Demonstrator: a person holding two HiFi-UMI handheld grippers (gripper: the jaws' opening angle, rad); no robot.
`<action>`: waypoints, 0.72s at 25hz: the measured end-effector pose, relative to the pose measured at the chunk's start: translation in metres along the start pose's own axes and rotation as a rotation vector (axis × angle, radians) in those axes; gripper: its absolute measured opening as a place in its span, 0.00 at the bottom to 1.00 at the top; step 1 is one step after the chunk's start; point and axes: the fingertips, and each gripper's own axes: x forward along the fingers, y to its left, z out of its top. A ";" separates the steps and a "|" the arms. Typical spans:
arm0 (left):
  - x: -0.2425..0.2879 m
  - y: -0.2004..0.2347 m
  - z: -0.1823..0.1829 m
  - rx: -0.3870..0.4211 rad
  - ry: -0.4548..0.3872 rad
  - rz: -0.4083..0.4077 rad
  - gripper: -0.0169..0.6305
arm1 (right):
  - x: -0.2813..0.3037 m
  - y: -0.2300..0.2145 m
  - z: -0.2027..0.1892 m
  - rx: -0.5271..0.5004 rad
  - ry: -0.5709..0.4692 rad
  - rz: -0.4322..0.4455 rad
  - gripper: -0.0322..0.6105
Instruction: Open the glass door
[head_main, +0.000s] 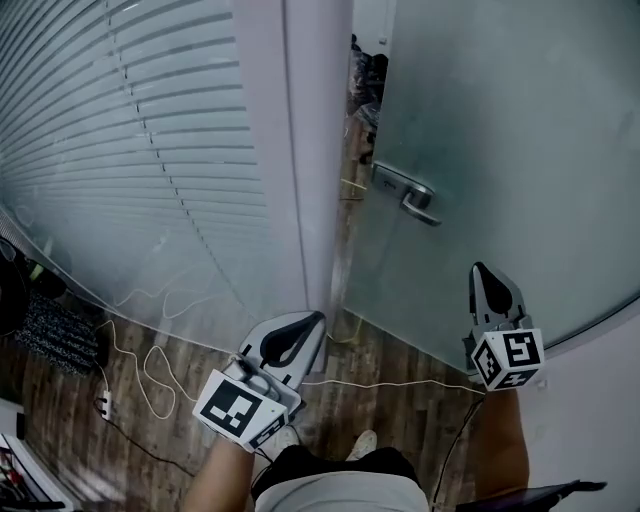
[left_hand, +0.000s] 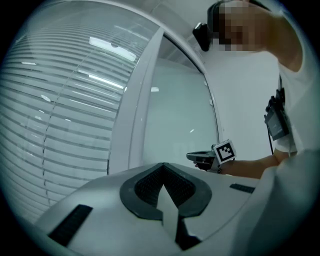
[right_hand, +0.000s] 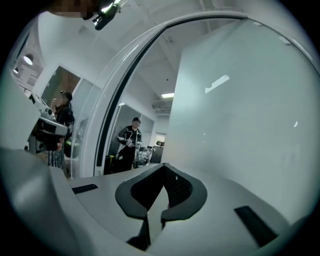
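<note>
The frosted glass door (head_main: 500, 150) stands ajar, with a narrow gap along the white door frame (head_main: 305, 150). Its metal lever handle (head_main: 408, 192) sticks out on my side, level. My right gripper (head_main: 484, 272) is shut and empty, below the handle and apart from it, tips toward the glass. My left gripper (head_main: 316, 320) is also shut with nothing in it, low beside the foot of the frame. In the right gripper view the door pane (right_hand: 240, 110) fills the right side beyond my right gripper (right_hand: 162, 171). The left gripper (left_hand: 164, 171) view shows the right gripper (left_hand: 202, 158) near the pane (left_hand: 175, 120).
A glass wall with slatted blinds (head_main: 120, 150) runs at the left. A white cable (head_main: 150, 370) and plug (head_main: 103, 403) lie on the wooden floor (head_main: 400, 400). A dark mat (head_main: 55, 330) lies at far left. Through the gap a person (right_hand: 130, 141) stands in the room beyond.
</note>
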 end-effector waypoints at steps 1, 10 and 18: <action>-0.003 0.000 0.000 0.002 0.003 -0.014 0.02 | -0.010 0.006 0.006 0.007 -0.010 -0.012 0.05; -0.036 0.002 0.013 0.031 -0.015 -0.204 0.02 | -0.092 0.076 0.037 0.102 -0.058 -0.133 0.05; -0.067 0.010 0.057 0.021 -0.026 -0.244 0.02 | -0.142 0.110 0.097 0.083 -0.059 -0.193 0.05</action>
